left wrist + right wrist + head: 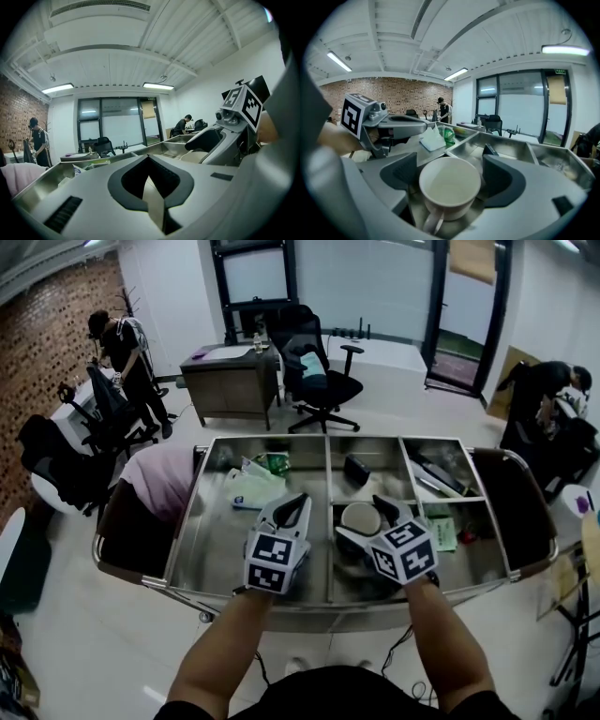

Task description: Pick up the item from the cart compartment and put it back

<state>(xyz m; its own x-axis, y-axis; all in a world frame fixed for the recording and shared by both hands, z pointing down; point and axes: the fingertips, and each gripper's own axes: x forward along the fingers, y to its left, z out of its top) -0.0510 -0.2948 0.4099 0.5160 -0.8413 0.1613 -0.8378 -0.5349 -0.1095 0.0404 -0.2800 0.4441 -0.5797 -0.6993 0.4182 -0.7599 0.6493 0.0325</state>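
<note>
A white mug (359, 517) stands in the near middle compartment of the steel cart (281, 594). My right gripper (372, 521) reaches into that compartment with one jaw on each side of the mug. In the right gripper view the mug (449, 180) fills the gap of the right gripper (450, 183), both dark pads (502, 180) meet its rim, and its handle points back at the camera. My left gripper (298, 501) hovers over the big left compartment. Its jaws (149, 161) are shut with nothing between them.
Packets and a green bag (258, 474) lie in the left compartment, and a black item (356, 468) lies in the far middle one. Tools (441, 474) and a green sheet (441, 531) fill the right compartments. A pink cloth (155, 479) drapes the cart's left end. Office chairs (323, 381) and people (122, 352) stand beyond.
</note>
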